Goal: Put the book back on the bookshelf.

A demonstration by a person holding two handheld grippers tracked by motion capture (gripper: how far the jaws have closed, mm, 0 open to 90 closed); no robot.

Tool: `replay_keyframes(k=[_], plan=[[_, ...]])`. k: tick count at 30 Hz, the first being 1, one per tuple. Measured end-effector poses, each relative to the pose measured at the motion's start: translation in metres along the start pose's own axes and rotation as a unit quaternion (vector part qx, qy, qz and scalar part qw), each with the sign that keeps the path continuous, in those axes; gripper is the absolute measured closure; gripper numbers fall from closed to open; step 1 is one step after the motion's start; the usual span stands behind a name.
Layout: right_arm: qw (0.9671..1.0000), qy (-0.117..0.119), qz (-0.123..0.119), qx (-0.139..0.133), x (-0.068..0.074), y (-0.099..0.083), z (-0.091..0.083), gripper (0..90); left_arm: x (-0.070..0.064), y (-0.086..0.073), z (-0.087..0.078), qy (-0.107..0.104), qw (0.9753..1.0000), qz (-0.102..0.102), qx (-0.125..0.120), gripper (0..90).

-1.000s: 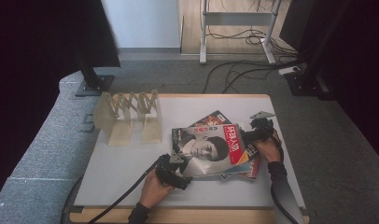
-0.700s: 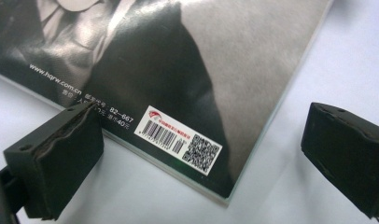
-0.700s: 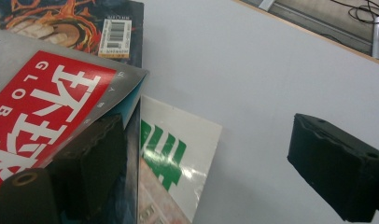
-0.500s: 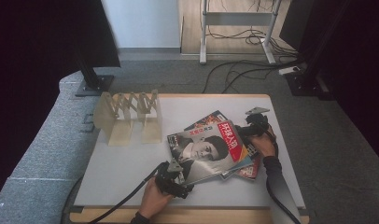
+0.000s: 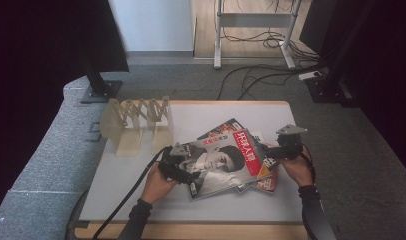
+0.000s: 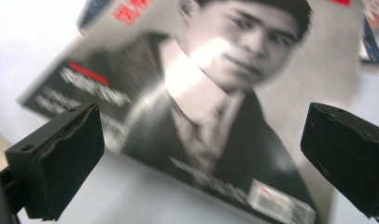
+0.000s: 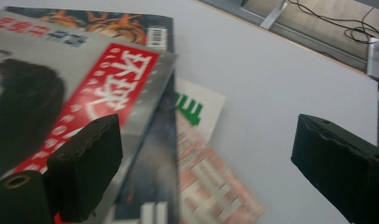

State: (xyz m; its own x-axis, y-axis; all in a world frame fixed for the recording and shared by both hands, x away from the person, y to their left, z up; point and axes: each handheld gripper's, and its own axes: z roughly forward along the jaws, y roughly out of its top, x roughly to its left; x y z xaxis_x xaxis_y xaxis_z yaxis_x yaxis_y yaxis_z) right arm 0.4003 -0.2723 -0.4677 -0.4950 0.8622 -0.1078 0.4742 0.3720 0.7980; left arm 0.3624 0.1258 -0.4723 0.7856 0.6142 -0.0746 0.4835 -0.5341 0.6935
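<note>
I'm on the grab step: top magazine (image 5: 222, 162) lies on the pile mid-table, 2 grippers flanking it. Left gripper (image 6: 201, 135) and right gripper (image 7: 206, 163) both gape wide, gripping nothing. Next I'd slip a jaw under an edge, then pinch.

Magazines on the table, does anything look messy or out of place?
Yes. The magazines lie in a skewed, fanned pile, corners poking out at different angles, while the wooden rack beside them stands with no magazine in it.
</note>
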Motion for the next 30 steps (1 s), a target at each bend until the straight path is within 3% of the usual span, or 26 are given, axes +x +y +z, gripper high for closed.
replay_keyframes(k=[3,12,13,19,22,30], plan=[[0.9999,0.011,-0.005,-0.001,0.011,-0.008,-0.012,6.8,0.016,0.014,0.010,0.008,0.9998,0.014,0.008,0.0],[0.9994,0.034,0.004,-0.004,0.041,-0.041,-0.039,2.2,0.044,0.037,0.042,0.010,0.9995,0.017,0.025,0.0],[0.9993,0.038,0.003,-0.002,0.045,-0.045,-0.041,1.8,0.047,0.038,0.045,0.007,0.9997,0.010,0.019,0.0],[0.9991,0.043,-0.004,0.000,0.061,-0.062,-0.042,1.6,0.052,0.038,0.060,0.007,0.9994,0.010,0.034,0.0],[0.9991,0.042,-0.005,0.003,0.064,-0.064,-0.039,2.0,0.053,0.036,0.065,-0.003,0.9993,-0.001,0.038,0.0],[0.9996,0.027,-0.008,0.006,0.062,-0.065,-0.031,2.7,0.043,0.033,0.062,0.009,0.9985,-0.007,0.054,0.0]])
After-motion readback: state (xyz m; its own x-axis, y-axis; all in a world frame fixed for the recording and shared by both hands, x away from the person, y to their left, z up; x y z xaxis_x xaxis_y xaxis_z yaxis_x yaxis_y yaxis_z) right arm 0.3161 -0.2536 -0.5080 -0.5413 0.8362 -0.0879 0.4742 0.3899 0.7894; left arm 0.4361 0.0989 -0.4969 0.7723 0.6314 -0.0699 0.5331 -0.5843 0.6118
